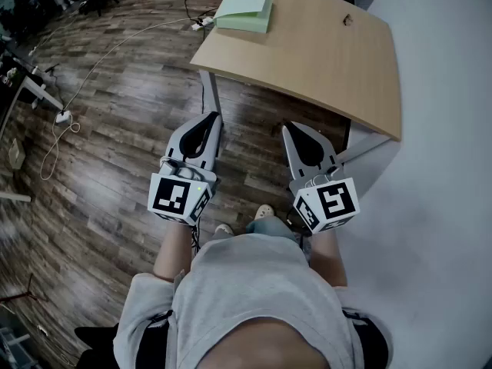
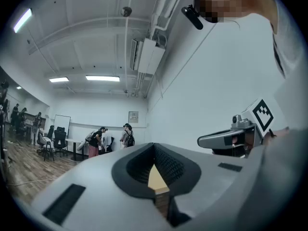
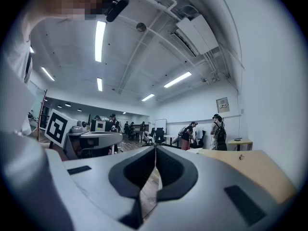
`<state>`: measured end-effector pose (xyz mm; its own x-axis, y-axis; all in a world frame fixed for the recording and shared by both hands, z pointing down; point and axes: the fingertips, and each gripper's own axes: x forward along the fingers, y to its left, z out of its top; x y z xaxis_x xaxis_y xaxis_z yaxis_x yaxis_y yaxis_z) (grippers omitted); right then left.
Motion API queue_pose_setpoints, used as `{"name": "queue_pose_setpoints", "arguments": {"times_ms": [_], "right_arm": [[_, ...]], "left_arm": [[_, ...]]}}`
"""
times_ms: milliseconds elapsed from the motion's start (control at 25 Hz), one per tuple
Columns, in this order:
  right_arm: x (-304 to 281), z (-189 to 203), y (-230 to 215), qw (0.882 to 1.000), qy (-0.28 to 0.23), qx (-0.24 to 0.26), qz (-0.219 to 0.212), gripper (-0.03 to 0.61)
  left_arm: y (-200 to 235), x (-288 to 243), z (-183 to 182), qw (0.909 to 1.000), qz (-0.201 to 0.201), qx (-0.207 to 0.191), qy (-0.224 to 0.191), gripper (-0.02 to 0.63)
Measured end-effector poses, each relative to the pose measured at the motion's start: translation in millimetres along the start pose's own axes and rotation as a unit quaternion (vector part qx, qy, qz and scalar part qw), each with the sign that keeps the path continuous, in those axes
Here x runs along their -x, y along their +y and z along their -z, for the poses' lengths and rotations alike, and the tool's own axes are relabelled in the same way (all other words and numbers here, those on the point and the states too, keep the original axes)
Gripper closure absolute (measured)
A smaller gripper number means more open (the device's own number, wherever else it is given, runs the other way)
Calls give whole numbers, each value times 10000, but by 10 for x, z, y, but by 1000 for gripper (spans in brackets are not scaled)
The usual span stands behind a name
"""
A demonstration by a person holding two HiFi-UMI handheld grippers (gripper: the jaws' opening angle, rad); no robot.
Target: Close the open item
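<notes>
Standing short of the table, task not yet begun; notes run left to right.

Far left: a white cable [image 1: 115, 48] trails over the wood floor to a small plug block [image 1: 63, 117]. It lies well apart from the person's feet and plays no part here.

Left gripper [image 1: 211, 118]: held level at waist height and pointing toward the table. In its own view the jaws are clenched tip to tip [image 2: 154, 148] with nothing gripped; only a sliver of table edge shows through the gap below the tips.

Pale green item [image 1: 244, 10]: sits on the far left corner of the table [image 1: 323, 60], well apart from both grippers. It looks like a folder or book whose top layer sits offset from the layer beneath. I judge it to be the open item, though how far it is open cannot be told from here. A small dark object [image 1: 347, 20] lies to its right on the tabletop.

Right gripper [image 1: 288, 127]: level and beside its partner. Its jaws are also pressed together [image 3: 155, 150] and hold nothing. Table surface shows to its right in its own view.

Judgement: both tools are carried closed and parallel as a neutral posture before approach. The next move calls for stepping toward the far left corner to reach the cover. White wall bounds the right side.
</notes>
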<state>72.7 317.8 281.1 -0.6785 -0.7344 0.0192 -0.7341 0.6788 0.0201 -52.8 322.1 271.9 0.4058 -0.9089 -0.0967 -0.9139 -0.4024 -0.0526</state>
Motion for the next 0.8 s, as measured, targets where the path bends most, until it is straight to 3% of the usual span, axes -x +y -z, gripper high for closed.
{"name": "queue_pose_setpoints", "arguments": {"times_ms": [800], "right_arm": [[-150, 16, -400, 10000, -64, -8, -35, 568]], "left_arm": [[-33, -429, 62, 10000, -43, 4, -23, 597]]}}
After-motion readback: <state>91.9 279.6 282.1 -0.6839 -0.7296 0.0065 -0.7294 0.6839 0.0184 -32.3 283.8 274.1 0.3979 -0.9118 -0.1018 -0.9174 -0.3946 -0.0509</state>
